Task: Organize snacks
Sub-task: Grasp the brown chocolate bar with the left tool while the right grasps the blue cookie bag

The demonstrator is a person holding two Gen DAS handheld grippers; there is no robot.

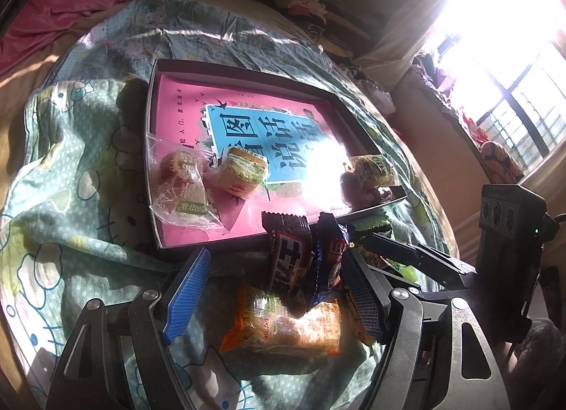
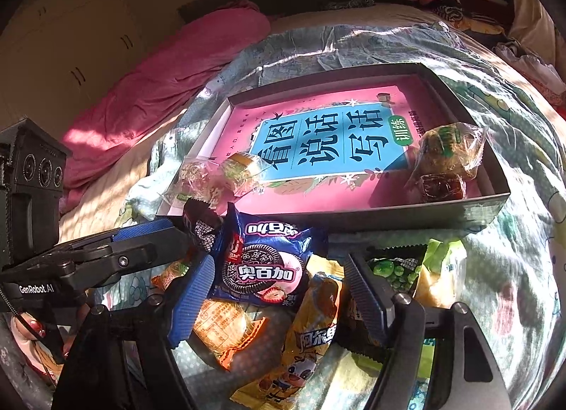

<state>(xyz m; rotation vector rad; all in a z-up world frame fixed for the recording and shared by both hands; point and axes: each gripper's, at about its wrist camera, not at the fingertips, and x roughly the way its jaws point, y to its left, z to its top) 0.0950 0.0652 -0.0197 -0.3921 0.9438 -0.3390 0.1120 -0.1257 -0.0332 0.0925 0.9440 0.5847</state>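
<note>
Pink and glossy, a workbook cover with a blue title panel (image 2: 329, 143) lines the bottom of a shallow dark cardboard box (image 2: 406, 215) resting on a rumpled cartoon-print quilt (image 1: 81, 176). Inside the box lie crinkly clear-wrapped pastries: two at one end (image 1: 184, 180) and another (image 2: 449, 152) at the opposite corner beside a dark wrapped sweet (image 2: 440, 188). Just outside the box wall sits a loose heap of foil packets. The right gripper (image 2: 279, 290), its ribbed blue pads spread, straddles a blue sandwich-cookie packet (image 2: 263, 265) with a yellow cartoon-cow packet (image 2: 311, 332) and a green pea packet (image 2: 399, 268) nearby. The left gripper (image 1: 272, 290), also spread wide, frames an orange translucent packet (image 1: 286, 325) and a dark brown packet (image 1: 288, 254) standing against the blue one.
</note>
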